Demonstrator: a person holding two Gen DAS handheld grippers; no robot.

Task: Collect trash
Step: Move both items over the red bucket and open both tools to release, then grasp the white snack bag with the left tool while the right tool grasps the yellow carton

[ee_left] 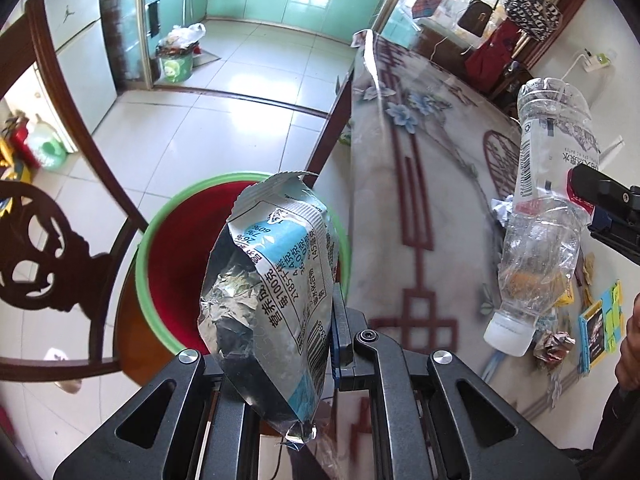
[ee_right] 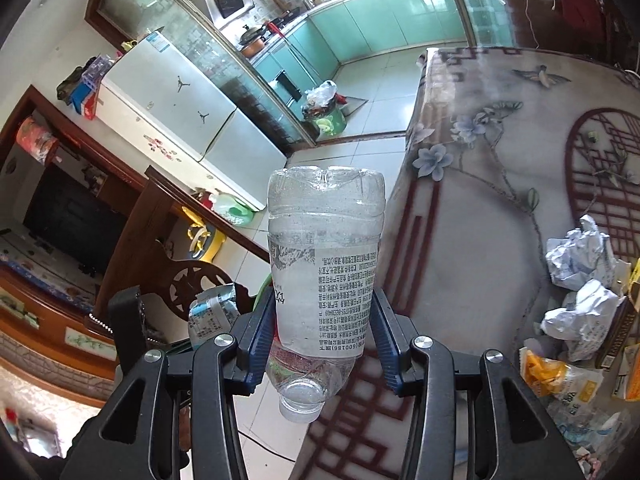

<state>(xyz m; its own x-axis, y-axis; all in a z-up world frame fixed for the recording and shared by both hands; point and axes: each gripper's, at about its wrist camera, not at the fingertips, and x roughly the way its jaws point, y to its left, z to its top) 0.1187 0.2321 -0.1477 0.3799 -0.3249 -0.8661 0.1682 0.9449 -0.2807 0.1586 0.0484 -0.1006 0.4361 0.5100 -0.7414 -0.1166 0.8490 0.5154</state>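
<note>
Now left gripper (ee_left: 280, 344) clamps snack bag (ee_left: 268, 280) over bin rim (ee_left: 160, 216); right gripper (ee_right: 324, 340) clamps bottle (ee_right: 324, 264) off table edge (ee_right: 412, 140).

snack bag (ee_left: 276, 292): "每100克", "2185" | bottle (ee_right: 324, 276) label: "(600186)" | fridge (ee_right: 176, 120): Jumpman logos
</note>
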